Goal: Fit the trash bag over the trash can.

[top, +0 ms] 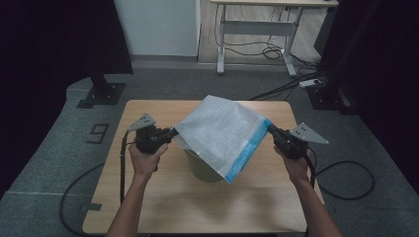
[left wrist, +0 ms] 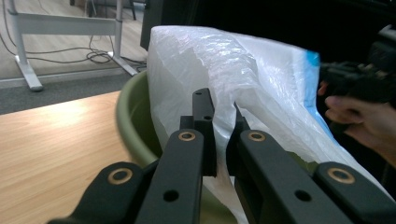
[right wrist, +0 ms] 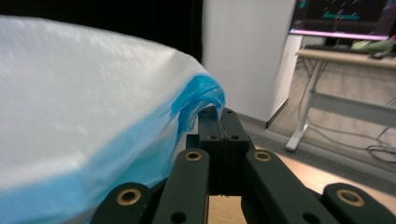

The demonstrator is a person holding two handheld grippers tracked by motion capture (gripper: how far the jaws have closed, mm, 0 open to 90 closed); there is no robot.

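Observation:
A white plastic bag (top: pixel 217 131) with a blue band along one edge (top: pixel 245 153) hangs stretched above an olive-green bin (top: pixel 200 168) on the wooden table (top: pixel 163 197). My left gripper (top: pixel 174 132) is shut on the bag's left edge; in the left gripper view the white film (left wrist: pixel 243 79) is pinched between the jaws (left wrist: pixel 223 116), with the bin's rim (left wrist: pixel 128 116) below. My right gripper (top: pixel 270 127) is shut on the bag's blue corner (right wrist: pixel 201 95), which bunches at the closed jaw tips (right wrist: pixel 219 114). The bag hides most of the bin.
A white-framed desk (top: pixel 257 29) with loose cables on the floor stands beyond the table. A black stand base (top: pixel 101 94) sits at the far left, dark equipment at the right. Black cables (top: pixel 346 182) trail off the table's sides.

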